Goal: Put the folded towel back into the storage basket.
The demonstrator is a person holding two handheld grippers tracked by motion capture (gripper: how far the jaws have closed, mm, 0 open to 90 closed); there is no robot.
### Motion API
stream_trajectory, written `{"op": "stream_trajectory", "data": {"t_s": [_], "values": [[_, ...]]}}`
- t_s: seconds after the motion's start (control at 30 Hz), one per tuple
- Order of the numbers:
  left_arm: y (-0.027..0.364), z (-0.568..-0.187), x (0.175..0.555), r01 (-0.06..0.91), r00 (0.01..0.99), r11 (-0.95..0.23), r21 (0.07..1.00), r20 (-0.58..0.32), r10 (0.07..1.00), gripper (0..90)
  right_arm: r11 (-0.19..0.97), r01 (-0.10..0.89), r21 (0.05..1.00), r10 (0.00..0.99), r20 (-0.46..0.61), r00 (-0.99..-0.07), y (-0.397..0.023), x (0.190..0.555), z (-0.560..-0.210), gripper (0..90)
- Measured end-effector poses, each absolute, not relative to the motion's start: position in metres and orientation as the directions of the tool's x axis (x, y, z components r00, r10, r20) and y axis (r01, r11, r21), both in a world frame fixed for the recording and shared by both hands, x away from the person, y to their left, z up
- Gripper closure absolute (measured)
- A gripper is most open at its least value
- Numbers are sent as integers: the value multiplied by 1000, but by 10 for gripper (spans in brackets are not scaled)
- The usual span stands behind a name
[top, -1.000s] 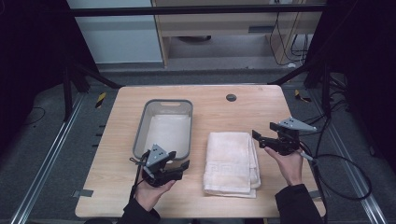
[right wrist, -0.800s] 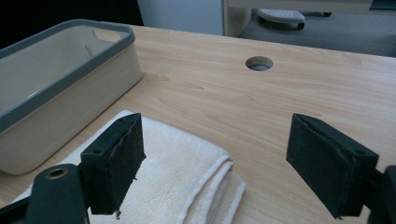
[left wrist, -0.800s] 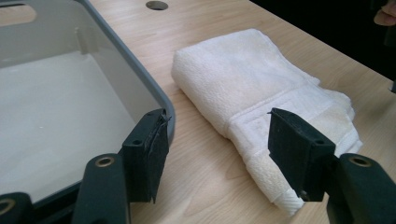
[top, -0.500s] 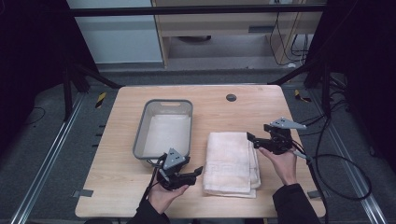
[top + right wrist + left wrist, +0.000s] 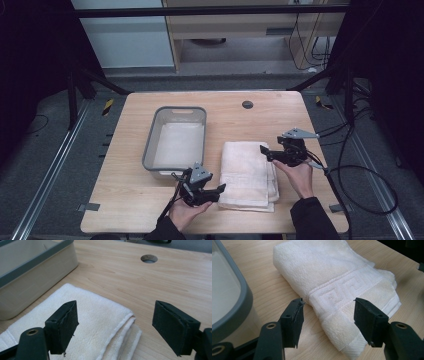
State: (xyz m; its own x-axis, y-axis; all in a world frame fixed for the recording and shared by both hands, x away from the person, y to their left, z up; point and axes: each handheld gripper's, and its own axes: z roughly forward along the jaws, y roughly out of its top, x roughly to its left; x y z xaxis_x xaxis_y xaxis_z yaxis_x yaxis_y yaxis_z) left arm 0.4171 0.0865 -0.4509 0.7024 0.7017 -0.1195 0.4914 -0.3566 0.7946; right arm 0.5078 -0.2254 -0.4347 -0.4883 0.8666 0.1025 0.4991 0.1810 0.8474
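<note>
Towel, white folded terry, near table's front edge beside grey plastic basin; left gripper just narrowing, right gripper released, both unclenched astride its corners.

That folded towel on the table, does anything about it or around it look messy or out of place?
Nothing stands out. The towel lies neatly folded, flat on the table beside the grey bin, its layers only slightly uneven at one corner. No spills or damage.

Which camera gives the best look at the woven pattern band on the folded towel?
The left gripper view: the towel lies close, its key-pattern band sharp. The right gripper view shows a plain far corner; the high view shows the whole towel, small.
</note>
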Motion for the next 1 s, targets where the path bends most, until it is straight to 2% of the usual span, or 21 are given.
{"op": "stream_trajectory", "data": {"t_s": [0.17, 0.77, 1.0], "values": [[81, -460, 419, 511, 700, -367, 777, -128, 703, 398, 156, 532, 832, 869, 140, -474, -226, 512, -445, 214], [63, -484, 433, 537, 690, -378, 754, -136, 711, 323, 221, 625, 749, 877, 128, -463, -218, 524, -479, 229], [58, -491, 435, 562, 679, -382, 733, -145, 719, 316, 198, 659, 726, 881, 164, -445, -218, 525, -485, 244]]}}
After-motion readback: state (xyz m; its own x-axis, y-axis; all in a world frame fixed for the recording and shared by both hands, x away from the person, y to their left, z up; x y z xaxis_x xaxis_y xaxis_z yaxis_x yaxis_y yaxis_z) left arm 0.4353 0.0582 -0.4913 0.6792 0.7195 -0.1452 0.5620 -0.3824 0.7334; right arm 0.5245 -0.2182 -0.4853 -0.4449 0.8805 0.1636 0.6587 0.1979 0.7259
